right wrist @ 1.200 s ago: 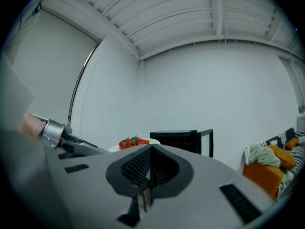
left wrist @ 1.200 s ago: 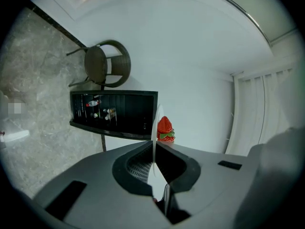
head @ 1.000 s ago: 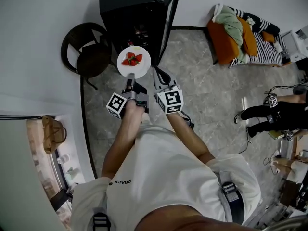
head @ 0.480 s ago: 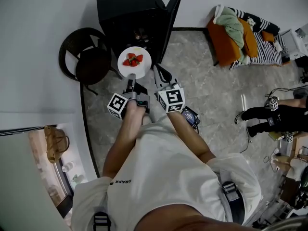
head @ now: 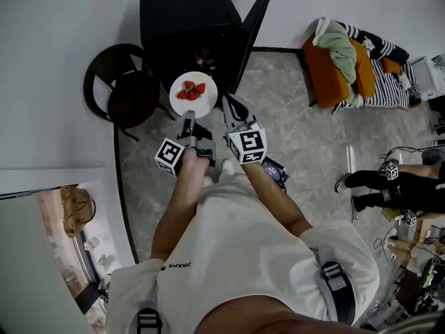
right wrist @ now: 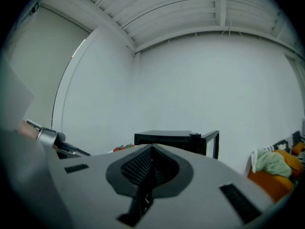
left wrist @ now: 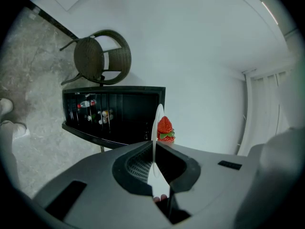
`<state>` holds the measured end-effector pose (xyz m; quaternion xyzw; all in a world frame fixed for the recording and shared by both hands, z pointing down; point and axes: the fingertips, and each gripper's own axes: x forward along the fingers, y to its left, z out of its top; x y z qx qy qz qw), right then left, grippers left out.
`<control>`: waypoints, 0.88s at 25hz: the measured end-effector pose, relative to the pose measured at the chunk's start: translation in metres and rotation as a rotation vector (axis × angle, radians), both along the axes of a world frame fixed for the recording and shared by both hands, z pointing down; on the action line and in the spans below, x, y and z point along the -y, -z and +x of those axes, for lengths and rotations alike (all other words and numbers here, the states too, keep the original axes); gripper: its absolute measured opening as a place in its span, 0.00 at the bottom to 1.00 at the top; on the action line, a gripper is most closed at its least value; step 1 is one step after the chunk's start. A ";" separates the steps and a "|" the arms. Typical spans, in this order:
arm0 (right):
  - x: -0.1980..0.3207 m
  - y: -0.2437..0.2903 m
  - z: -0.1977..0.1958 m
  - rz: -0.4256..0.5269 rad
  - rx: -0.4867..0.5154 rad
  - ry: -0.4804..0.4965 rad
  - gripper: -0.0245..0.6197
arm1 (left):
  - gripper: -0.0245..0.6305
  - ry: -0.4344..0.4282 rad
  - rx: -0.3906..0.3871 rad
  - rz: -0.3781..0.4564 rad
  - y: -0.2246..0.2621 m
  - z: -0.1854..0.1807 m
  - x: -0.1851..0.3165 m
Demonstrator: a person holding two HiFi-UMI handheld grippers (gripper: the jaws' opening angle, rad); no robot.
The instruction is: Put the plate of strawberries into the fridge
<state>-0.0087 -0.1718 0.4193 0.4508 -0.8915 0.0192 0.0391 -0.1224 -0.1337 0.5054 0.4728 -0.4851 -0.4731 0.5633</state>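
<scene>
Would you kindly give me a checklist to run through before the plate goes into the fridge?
1. Left gripper shut on plate rim: ok.
2. Strawberries sitting on plate: ok.
3. Fridge door open: ok.
4. Right gripper shut, empty, beside the plate: ok.
5. Free shelf space inside fridge: cannot tell.

The plate (head: 195, 107) looks like smooth, glossy white ceramic, and the strawberries (head: 192, 89) on it are shiny. The fridge (head: 182, 9) has a matt black casing. The chair (head: 128, 89) at left is dark woven wicker. The floor (head: 306, 138) resembles veined grey stone, faintly polished. The left gripper (left wrist: 155, 150) and right gripper (right wrist: 151, 152) are matt grey plastic with finely ribbed dark pads (right wrist: 136, 167).
</scene>
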 end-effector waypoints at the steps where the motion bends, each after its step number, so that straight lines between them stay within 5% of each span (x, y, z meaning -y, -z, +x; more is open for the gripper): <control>1: 0.006 -0.001 0.002 -0.002 0.002 0.004 0.06 | 0.05 0.006 0.001 -0.002 -0.001 0.001 0.005; 22: 0.075 -0.024 0.017 -0.016 0.014 0.037 0.06 | 0.05 0.033 -0.012 -0.026 -0.019 0.022 0.079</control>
